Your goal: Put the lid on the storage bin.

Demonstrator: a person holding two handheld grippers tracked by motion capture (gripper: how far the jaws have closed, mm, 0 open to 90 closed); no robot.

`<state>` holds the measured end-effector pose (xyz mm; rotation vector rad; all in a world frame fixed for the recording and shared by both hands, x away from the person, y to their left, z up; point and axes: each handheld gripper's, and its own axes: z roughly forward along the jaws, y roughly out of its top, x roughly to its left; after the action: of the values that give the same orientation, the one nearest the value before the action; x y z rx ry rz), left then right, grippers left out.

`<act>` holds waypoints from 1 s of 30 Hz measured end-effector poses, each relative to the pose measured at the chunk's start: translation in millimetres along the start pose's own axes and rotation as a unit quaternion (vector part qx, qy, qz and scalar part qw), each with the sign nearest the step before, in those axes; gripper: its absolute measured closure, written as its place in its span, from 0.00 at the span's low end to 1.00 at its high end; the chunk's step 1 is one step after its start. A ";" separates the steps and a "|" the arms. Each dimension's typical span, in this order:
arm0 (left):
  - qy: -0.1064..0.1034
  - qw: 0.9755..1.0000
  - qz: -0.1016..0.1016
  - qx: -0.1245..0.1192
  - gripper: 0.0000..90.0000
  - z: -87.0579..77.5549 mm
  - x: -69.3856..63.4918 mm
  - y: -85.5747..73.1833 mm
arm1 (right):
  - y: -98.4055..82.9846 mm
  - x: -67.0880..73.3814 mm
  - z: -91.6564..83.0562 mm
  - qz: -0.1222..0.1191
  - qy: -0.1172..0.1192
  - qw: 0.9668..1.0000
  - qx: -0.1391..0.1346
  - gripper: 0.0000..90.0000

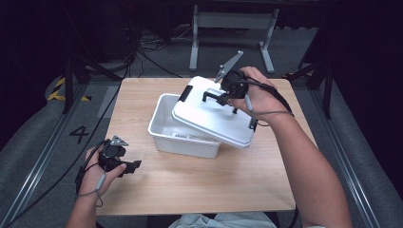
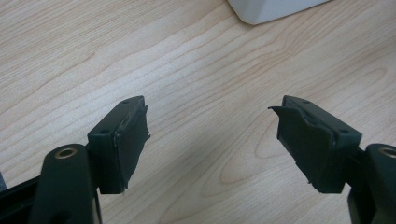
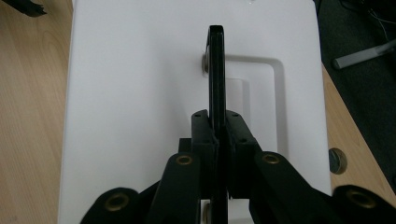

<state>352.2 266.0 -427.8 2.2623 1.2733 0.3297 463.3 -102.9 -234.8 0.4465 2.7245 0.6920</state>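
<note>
A white plastic bin [image 1: 164, 124] stands in the middle of the wooden table [image 1: 199, 185]. Its white lid [image 1: 209, 118] hangs tilted over the bin's right half and leaves the left half uncovered. My right gripper [image 1: 223, 97] is shut on the lid's black handle [image 1: 211, 94]. In the right gripper view the handle [image 3: 216, 70] runs as a thin black bar between the closed jaws of the right gripper [image 3: 217, 116], above the lid [image 3: 135, 93]. My left gripper [image 1: 133, 167] rests low near the table's front left. In its own view the left gripper [image 2: 210, 105] is open over bare wood, with the bin's corner [image 2: 271, 8] ahead.
A grey metal frame [image 1: 233, 21] stands on the floor behind the table, with cables beside it. Yellow-and-black tape [image 1: 59, 88] and a painted number [image 1: 78, 134] mark the floor at the left. Bare wood lies in front of the bin.
</note>
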 end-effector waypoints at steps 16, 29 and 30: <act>0.005 1.000 -0.007 -0.003 0.28 -0.9 0.5 -2.8 | 36.2 7.9 29.3 -0.039 0.023 0.999 0.006 0.95; 0.001 1.000 -0.003 -0.002 0.28 0.5 0.4 0.2 | 52.7 11.5 51.1 -0.059 0.029 0.998 0.012 0.94; 0.001 1.000 -0.002 -0.002 0.28 0.7 0.5 0.4 | 53.5 11.6 53.0 -0.060 0.030 0.998 0.013 0.94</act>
<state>353.1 266.0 -428.2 2.2569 1.2760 0.3320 483.4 -32.2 -254.9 0.2699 2.7927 0.6478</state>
